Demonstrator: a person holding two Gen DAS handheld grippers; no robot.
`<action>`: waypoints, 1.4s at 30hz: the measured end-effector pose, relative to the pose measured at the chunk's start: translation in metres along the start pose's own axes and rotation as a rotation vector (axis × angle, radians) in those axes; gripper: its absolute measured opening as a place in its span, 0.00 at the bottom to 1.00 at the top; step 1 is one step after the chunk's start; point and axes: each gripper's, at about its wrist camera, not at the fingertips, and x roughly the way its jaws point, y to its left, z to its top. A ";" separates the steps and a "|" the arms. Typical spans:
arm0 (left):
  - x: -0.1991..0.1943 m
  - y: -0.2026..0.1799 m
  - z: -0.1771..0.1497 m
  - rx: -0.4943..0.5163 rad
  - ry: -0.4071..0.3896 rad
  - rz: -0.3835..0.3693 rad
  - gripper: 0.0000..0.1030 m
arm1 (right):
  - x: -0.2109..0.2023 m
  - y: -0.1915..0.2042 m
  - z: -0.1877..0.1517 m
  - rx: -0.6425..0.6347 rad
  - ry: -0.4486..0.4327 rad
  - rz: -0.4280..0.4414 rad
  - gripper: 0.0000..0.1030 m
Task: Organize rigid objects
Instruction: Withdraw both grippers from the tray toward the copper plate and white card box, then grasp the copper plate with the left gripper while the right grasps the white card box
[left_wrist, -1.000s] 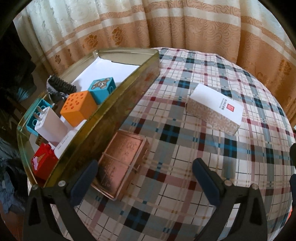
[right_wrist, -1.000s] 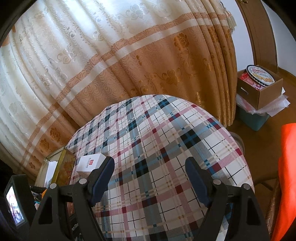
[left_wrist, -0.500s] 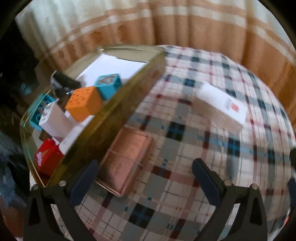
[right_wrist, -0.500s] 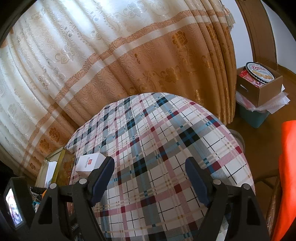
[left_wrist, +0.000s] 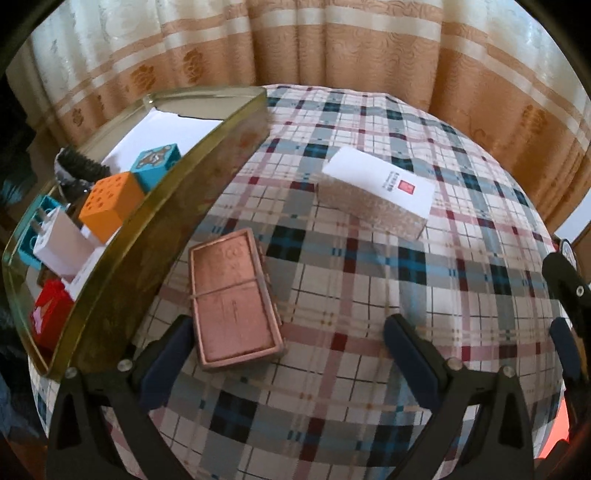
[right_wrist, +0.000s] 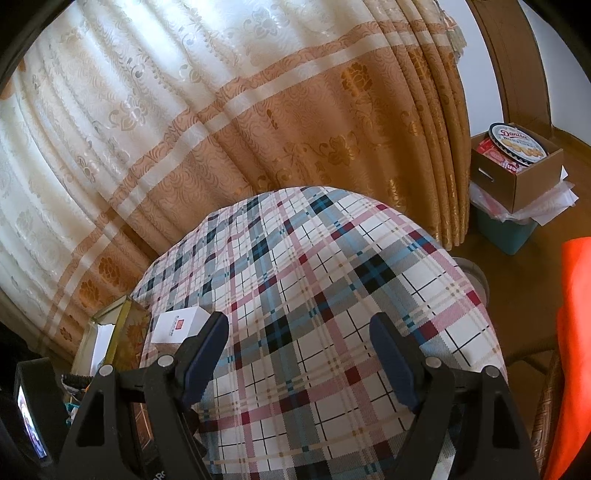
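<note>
Plaid cloth: it covers the whole desk (left_wrist: 369, 369), with white, blue, grey and red checks; the desk material under it is hidden.
Gold tin (left_wrist: 155, 229): it stands at the left edge of the desk; its near corner is cut off behind the left gripper.
Inside the tin: an orange cube (left_wrist: 109, 203), a blue cube (left_wrist: 155, 164), a white plug (left_wrist: 61, 245), a red piece (left_wrist: 50, 314) and a dark comb-like thing (left_wrist: 79, 166), hard to make out.
Copper box (left_wrist: 232, 299): it lies flat on the cloth, just beside the tin wall.
White box (left_wrist: 376, 192): it lies further back on the cloth, apart from the copper box.
Left gripper (left_wrist: 288, 350): spread wide, nothing between the fingers; the copper box is near its left finger.
Right gripper (right_wrist: 297, 354): spread, above bare cloth, nothing pinched.
Room: a cream and orange curtain (right_wrist: 221, 129) hangs behind the desk; a cardboard box (right_wrist: 517, 173) with a round cookie tin is on the floor at the right.
</note>
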 end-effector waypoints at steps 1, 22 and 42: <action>0.002 0.001 0.002 -0.007 0.011 -0.009 1.00 | 0.000 0.000 0.001 0.001 0.000 -0.001 0.78; 0.007 0.006 0.011 0.043 -0.073 -0.100 0.53 | -0.001 0.001 0.000 0.000 0.003 0.001 0.78; -0.059 0.041 -0.031 0.275 -0.251 -0.265 0.45 | 0.011 0.017 -0.001 -0.080 0.068 -0.006 0.78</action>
